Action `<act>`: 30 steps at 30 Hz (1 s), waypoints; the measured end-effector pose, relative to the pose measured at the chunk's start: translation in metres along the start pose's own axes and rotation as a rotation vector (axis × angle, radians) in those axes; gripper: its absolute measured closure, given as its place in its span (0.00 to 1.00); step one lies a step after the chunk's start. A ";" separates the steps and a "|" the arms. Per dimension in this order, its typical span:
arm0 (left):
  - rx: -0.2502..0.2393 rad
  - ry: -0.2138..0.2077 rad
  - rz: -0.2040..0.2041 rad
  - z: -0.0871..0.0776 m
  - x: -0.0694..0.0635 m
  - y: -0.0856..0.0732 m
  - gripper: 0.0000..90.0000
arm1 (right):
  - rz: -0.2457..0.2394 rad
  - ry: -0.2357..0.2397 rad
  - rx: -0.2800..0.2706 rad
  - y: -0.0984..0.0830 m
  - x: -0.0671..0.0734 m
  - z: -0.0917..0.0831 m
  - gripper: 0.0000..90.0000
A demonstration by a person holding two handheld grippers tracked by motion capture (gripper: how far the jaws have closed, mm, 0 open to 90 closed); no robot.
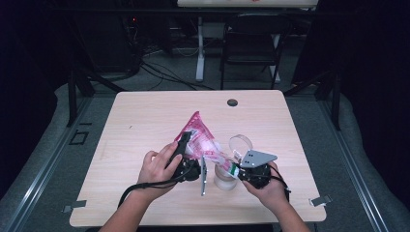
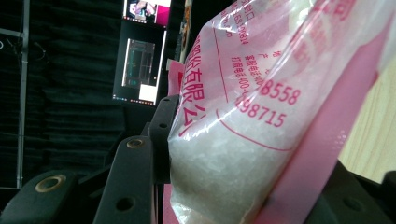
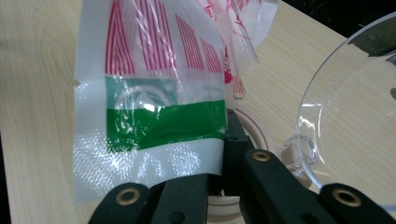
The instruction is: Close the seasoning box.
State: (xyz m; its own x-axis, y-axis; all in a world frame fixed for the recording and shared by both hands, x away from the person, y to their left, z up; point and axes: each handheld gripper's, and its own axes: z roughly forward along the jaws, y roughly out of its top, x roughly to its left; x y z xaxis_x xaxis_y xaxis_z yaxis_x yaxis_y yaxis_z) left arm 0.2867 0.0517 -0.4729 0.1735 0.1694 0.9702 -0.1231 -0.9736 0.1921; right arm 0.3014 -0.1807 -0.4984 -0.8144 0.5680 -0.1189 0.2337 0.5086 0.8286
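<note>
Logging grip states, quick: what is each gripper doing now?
Left gripper: shut on the pink bag.
Right gripper: shut on the bag's green-striped corner.

One pink-printed bag [image 1: 199,139] hangs between two grippers; one clear container [image 1: 225,177] sits under it, one clear lid [image 1: 241,143] just beyond.

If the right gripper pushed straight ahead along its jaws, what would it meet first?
The right gripper is already shut on the bag; just beyond lies the round container, probably first, though depth is unclear.
</note>
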 end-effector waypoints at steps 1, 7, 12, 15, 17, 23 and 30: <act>0.000 0.000 0.000 0.000 0.000 0.000 0.66 | 0.000 -0.001 0.000 0.000 0.000 0.000 1.00; -0.003 0.003 -0.001 0.000 0.000 0.001 0.66 | 0.001 0.002 0.003 0.000 0.000 0.000 1.00; -0.005 -0.001 -0.007 0.000 0.000 0.000 0.66 | 0.001 -0.003 0.004 -0.001 0.000 0.001 1.00; -0.002 -0.004 -0.007 0.000 0.000 0.001 0.66 | 0.001 -0.001 0.006 -0.001 0.000 0.001 1.00; -0.001 -0.003 -0.007 0.000 0.000 0.000 0.66 | 0.001 -0.003 0.006 -0.001 0.000 0.001 1.00; -0.003 -0.001 -0.006 0.000 0.000 0.000 0.66 | 0.002 -0.003 0.006 -0.001 0.000 0.001 1.00; -0.001 0.001 -0.002 0.000 0.001 0.001 0.66 | 0.001 0.000 0.006 -0.001 0.000 0.001 1.00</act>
State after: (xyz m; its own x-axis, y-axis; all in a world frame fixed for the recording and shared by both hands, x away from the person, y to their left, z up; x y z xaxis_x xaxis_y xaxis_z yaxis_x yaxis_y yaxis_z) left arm 0.2864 0.0511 -0.4721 0.1724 0.1715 0.9700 -0.1235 -0.9732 0.1940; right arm 0.3018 -0.1804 -0.4999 -0.8142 0.5683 -0.1184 0.2377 0.5124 0.8252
